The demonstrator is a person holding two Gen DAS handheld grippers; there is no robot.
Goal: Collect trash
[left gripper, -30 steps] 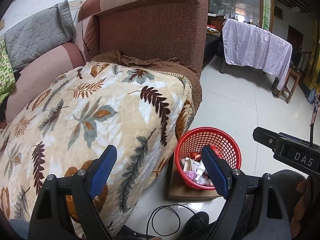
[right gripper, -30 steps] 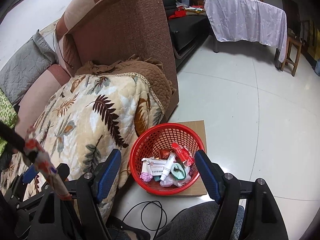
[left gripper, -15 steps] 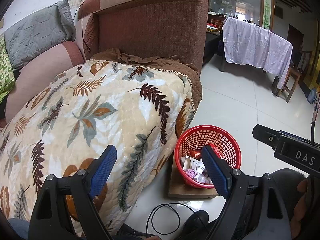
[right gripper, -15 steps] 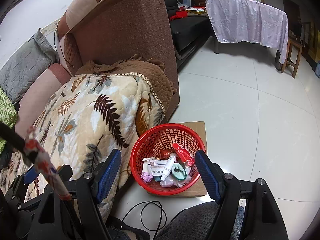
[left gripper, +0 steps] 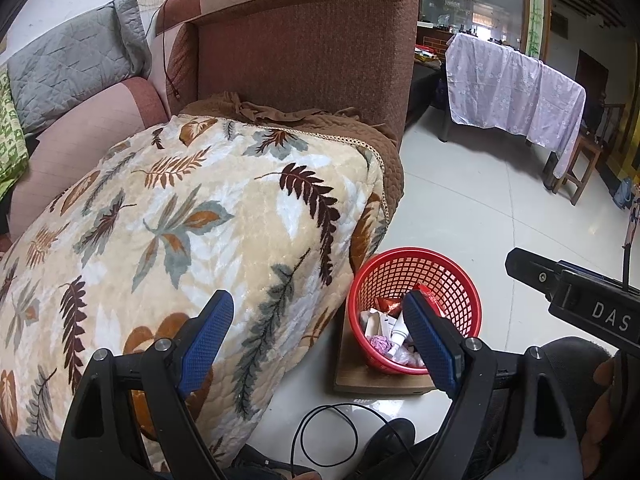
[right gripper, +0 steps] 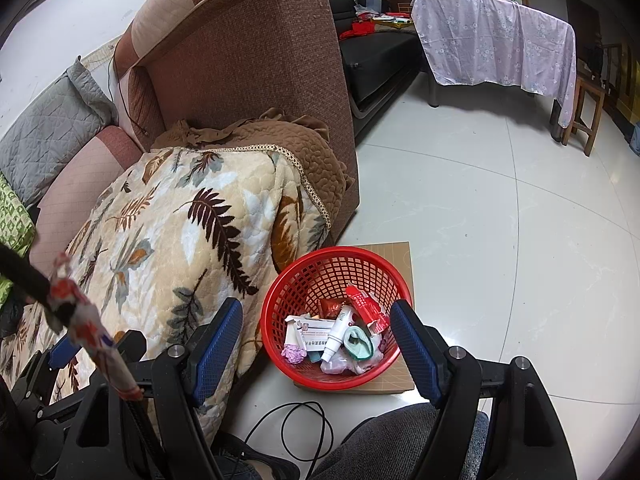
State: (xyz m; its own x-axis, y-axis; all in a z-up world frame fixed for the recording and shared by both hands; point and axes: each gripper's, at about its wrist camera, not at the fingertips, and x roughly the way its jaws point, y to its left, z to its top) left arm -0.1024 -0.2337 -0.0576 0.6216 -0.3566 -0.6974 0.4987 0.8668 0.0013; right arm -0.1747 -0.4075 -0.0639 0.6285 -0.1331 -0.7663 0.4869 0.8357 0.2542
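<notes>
A: Red basket (right gripper: 334, 320) — at 6 o'clock in the right wrist view, standing on a flat brown board (right gripper: 394, 250) on the tiled floor (right gripper: 500, 240), touching the hanging edge of the leaf-print blanket (right gripper: 172, 216). Holding trash (right gripper: 340, 334): white tube, red wrapper, boxes, pink scrap, clear film.

B: Change over the last second?

A: Almost none. Basket and contents unmoved; both views drifted only slightly. Nothing added, nothing taken out.

B: Right gripper (right gripper: 316, 346)?

A: Spread wide, nothing between the blue pads, hanging above the basket's near rim.

B: Left gripper (left gripper: 318, 334)?

A: Likewise wide apart and empty; one pad over the blanket, the other over the basket's edge at 4 o'clock.

B: Surroundings?

A: Brown sofa (right gripper: 248, 80) at 12 o'clock, black cable loop (right gripper: 298, 428) on the floor at 6, cloth-draped table (right gripper: 496, 44) at 1.

B: Meaning for the task?

A: Probably a pause between pieces, or collection finished; no loose trash visible on blanket or floor.
</notes>
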